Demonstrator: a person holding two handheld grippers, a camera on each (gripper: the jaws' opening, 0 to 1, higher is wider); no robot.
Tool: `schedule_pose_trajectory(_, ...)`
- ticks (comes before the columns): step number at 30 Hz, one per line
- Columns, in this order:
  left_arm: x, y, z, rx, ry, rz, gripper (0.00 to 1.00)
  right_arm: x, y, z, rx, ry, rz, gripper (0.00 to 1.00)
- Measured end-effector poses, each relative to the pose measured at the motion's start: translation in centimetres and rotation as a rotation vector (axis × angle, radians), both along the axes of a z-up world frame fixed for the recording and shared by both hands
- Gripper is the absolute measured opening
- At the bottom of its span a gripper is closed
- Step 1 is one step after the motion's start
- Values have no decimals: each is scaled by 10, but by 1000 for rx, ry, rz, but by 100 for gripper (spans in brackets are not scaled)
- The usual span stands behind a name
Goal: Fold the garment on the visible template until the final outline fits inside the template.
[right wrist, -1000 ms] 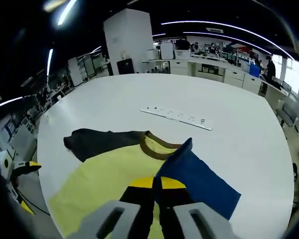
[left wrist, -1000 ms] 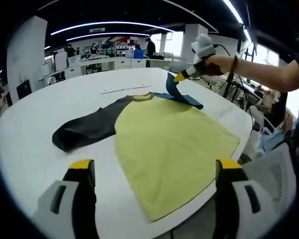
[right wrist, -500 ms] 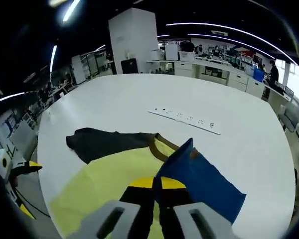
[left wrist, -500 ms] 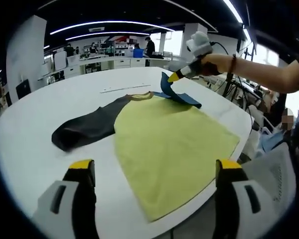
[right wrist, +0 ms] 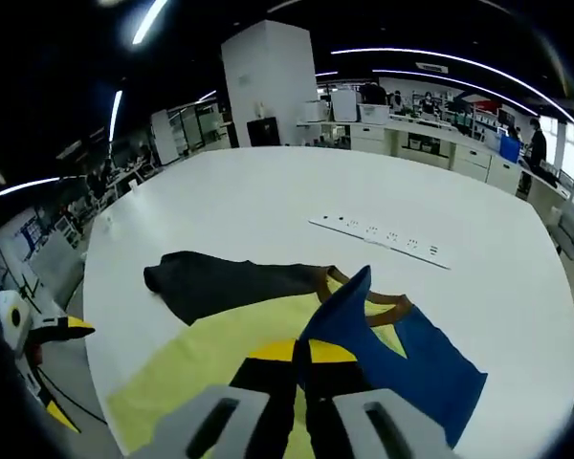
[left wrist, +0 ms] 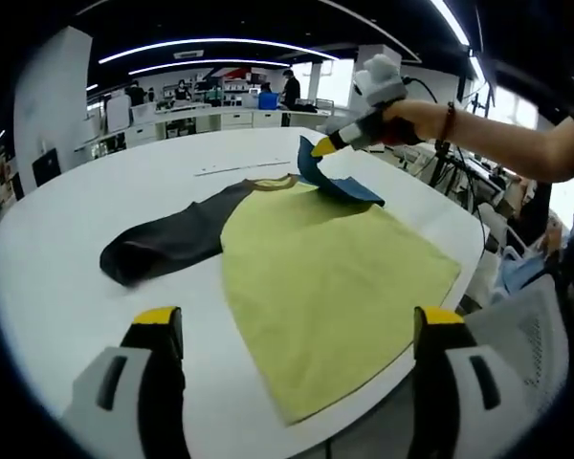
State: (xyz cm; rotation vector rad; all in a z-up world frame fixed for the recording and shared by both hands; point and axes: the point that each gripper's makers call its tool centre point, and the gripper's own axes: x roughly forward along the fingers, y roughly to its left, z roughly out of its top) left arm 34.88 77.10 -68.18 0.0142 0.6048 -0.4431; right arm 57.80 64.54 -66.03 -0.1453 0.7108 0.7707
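Pinching the garment's blue sleeve (right wrist: 364, 330), the right gripper (right wrist: 300, 356) lifts it off the white tabletop (right wrist: 268, 206). Ahead of the spread left gripper (left wrist: 297, 330), the yellow garment (left wrist: 335, 277) lies flat, its black sleeve (left wrist: 167, 244) stretched leftward. No readable writing.

We cannot read the marks on the strip (right wrist: 390, 241); the shirt's (right wrist: 210, 368) near hem hides behind our right tool (right wrist: 301, 354).
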Motion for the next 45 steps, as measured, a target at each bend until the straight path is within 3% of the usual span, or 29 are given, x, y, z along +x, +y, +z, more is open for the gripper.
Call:
schedule_pose_trajectory(17,-3,2,-3,0,9,10,98,-8,31,4,56,-9,44,0)
schedule_pose_trajectory(29,-5,5,-7,-1,20,24,97,-19,60,8,114,-38,133,0)
schedule_pose_trajectory(39,-6,9,-10,2,29,29,97,-32,78,2,128,-43,212,0)
schedule_pose_trajectory(45,-6,9,-11,-1,35,27,97,-32,80,-11,109,-22,208,0)
